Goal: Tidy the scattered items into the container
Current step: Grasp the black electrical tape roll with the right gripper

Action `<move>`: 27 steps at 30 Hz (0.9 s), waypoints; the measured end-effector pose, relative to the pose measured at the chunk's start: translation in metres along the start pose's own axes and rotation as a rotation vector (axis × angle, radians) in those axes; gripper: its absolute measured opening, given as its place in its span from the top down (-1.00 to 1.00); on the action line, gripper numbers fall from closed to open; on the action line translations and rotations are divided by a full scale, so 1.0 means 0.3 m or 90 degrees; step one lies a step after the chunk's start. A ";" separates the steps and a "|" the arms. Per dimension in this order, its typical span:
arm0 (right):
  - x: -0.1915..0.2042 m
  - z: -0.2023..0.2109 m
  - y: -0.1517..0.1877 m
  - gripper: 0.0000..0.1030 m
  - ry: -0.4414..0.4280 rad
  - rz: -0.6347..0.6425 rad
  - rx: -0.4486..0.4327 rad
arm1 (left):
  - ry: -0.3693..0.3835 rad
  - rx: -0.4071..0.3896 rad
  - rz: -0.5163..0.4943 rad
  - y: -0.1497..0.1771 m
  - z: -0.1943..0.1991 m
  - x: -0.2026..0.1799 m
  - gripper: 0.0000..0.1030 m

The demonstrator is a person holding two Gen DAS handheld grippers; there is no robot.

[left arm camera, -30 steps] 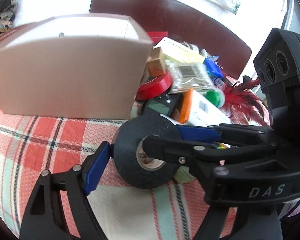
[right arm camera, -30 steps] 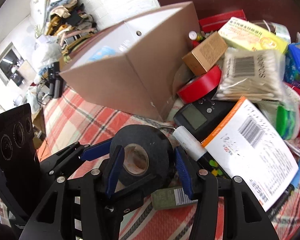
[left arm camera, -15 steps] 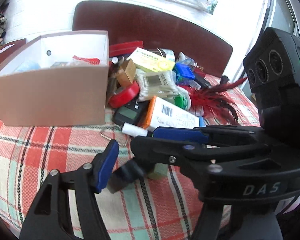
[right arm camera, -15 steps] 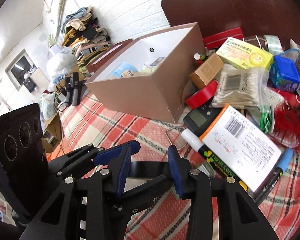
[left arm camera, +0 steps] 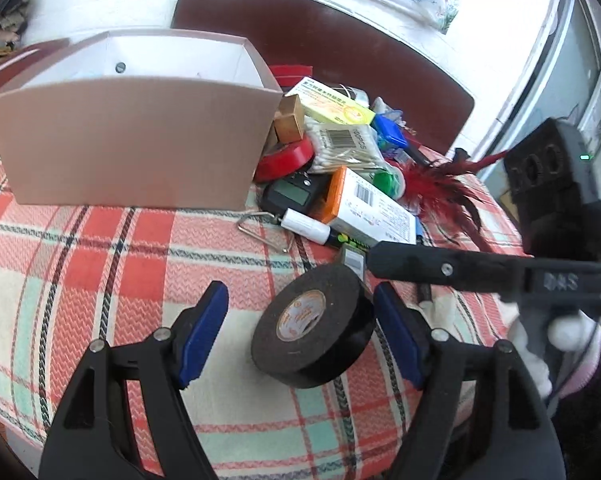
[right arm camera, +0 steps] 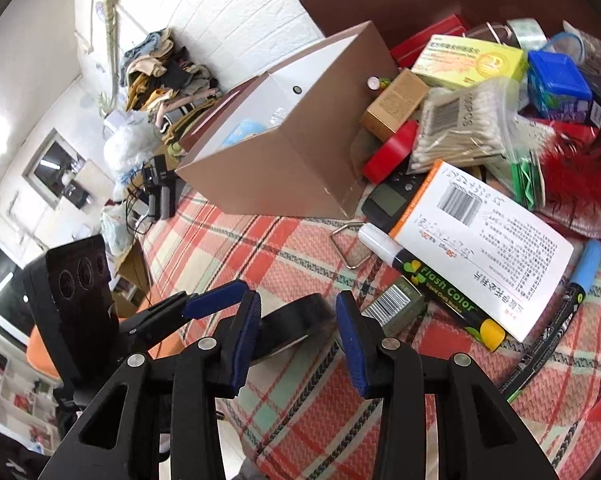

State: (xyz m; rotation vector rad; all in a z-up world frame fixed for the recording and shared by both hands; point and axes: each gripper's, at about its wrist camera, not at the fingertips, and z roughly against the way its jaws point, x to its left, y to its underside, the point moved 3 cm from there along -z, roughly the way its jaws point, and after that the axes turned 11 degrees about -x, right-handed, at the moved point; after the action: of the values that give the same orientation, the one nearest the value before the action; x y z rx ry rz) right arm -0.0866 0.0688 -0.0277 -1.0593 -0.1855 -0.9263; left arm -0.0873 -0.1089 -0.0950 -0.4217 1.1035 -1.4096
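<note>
Black cloth tape roll (left arm camera: pixel 314 326) lies tilted on the plaid tablecloth (left arm camera: pixel 100 264) of the worktop, between the blue pads of the left tongs (left arm camera: pixel 300 336), which stand wide apart with neither pad clearly touching it. In the right wrist view the same roll (right arm camera: pixel 292 330) shows blurred between the right tongs (right arm camera: pixel 298 340), also spread and gripping nothing. Behind the roll stands the brown cardboard box (left arm camera: pixel 132 140), its white inside open upward. Just right of the box lies a heap: red tape (left arm camera: pixel 286 158), cotton swab bag (left arm camera: pixel 346 146), orange-edged white carton (left arm camera: pixel 370 208), white-capped marker (left arm camera: pixel 306 228), red feathers (left arm camera: pixel 440 188).
</note>
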 end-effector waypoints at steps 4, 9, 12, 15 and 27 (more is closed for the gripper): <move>-0.048 -0.027 0.030 0.20 -0.022 -0.064 0.033 | 0.029 0.015 0.022 0.019 0.004 0.020 -0.49; -0.055 -0.049 0.046 0.20 -0.072 -0.114 0.047 | 0.062 0.062 -0.014 0.051 -0.017 -0.020 -0.49; -0.053 -0.081 0.067 0.17 -0.075 -0.130 0.075 | 0.054 0.085 -0.066 0.087 -0.044 -0.057 -0.50; -0.062 -0.094 0.071 0.16 -0.060 -0.132 0.087 | 0.053 0.077 -0.073 0.092 -0.043 -0.061 -0.50; -0.011 -0.165 0.113 0.15 -0.079 -0.113 0.167 | 0.027 0.091 -0.074 0.133 -0.039 -0.052 -0.53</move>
State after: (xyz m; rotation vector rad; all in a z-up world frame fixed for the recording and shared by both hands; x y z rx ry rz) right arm -0.0780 0.0363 -0.0775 -0.8664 -0.4970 -0.9652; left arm -0.0708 -0.0829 -0.1271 -0.3590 1.0186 -1.5947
